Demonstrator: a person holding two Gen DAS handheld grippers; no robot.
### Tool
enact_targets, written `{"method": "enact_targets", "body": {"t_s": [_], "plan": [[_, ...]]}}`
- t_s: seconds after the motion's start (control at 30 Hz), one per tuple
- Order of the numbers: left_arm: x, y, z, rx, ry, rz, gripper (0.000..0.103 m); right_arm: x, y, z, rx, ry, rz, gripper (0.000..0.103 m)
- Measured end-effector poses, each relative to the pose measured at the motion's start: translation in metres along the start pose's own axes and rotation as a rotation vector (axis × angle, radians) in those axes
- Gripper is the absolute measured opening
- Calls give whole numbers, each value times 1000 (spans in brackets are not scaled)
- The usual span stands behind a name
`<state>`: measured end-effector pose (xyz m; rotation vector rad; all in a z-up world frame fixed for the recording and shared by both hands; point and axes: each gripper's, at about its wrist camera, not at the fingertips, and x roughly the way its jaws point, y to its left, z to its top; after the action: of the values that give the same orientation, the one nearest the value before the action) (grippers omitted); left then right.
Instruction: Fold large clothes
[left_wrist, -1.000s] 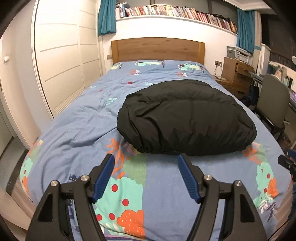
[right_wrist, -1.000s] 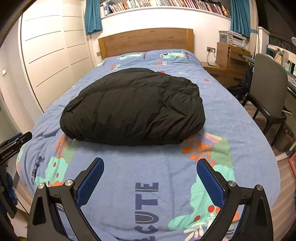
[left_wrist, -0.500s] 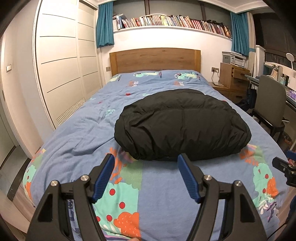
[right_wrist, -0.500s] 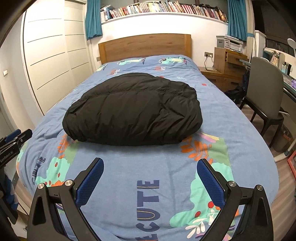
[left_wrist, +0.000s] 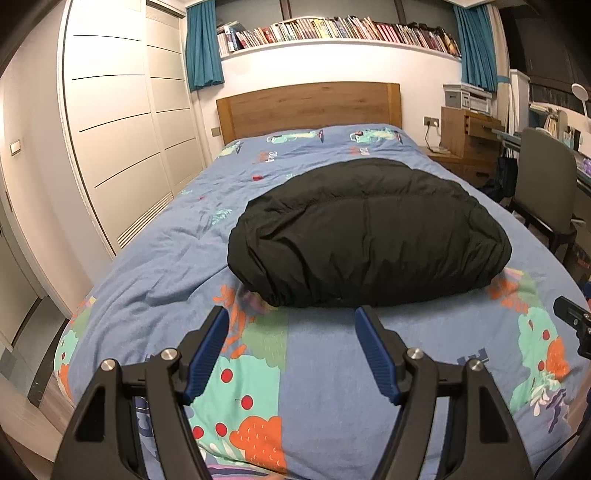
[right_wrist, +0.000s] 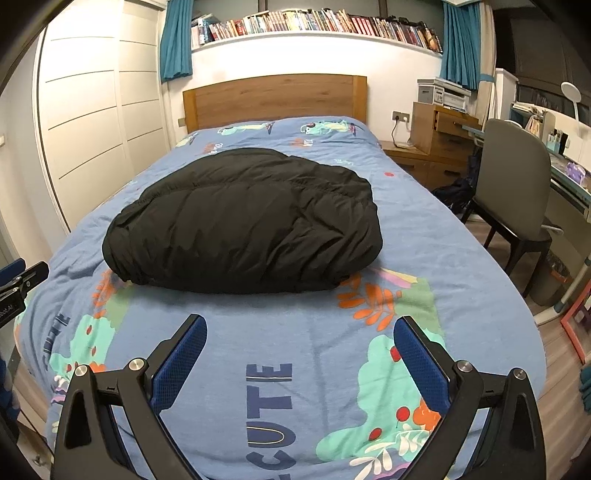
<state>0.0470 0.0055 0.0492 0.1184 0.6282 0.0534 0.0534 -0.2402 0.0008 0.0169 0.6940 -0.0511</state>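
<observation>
A black puffy jacket (left_wrist: 369, 240) (right_wrist: 243, 225) lies folded into a rounded bundle in the middle of the bed (left_wrist: 147, 258) (right_wrist: 461, 258), on a blue patterned cover. My left gripper (left_wrist: 291, 325) hovers over the foot of the bed just short of the bundle's near edge, jaws wide open and empty. My right gripper (right_wrist: 299, 332) also stands open with nothing between its blue pads, a little further back from the jacket. Each gripper shows at the edge of the other's view.
White wardrobe doors (left_wrist: 122, 122) run along the left of the bed. A wooden headboard (right_wrist: 273, 99) and a bookshelf (right_wrist: 317, 24) stand at the back. A grey chair (right_wrist: 517, 184), desk and wooden cabinet (left_wrist: 469, 136) crowd the right side.
Both views have tilted up and drawn slightly back, so the jacket sits lower in the frames and more of the wall and bookshelf shows. Both grippers stay open and empty.
</observation>
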Motion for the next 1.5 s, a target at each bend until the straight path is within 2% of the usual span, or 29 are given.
{"method": "enact_targets", "body": {"t_s": [0.6,1.5], "plan": [[24,-13,-6,49,52,-17,69,22,3,-8,-13,41,2,102],[40,-16,-20,42,105,-45,69,28,10,-17,-55,62,-23,102]]}}
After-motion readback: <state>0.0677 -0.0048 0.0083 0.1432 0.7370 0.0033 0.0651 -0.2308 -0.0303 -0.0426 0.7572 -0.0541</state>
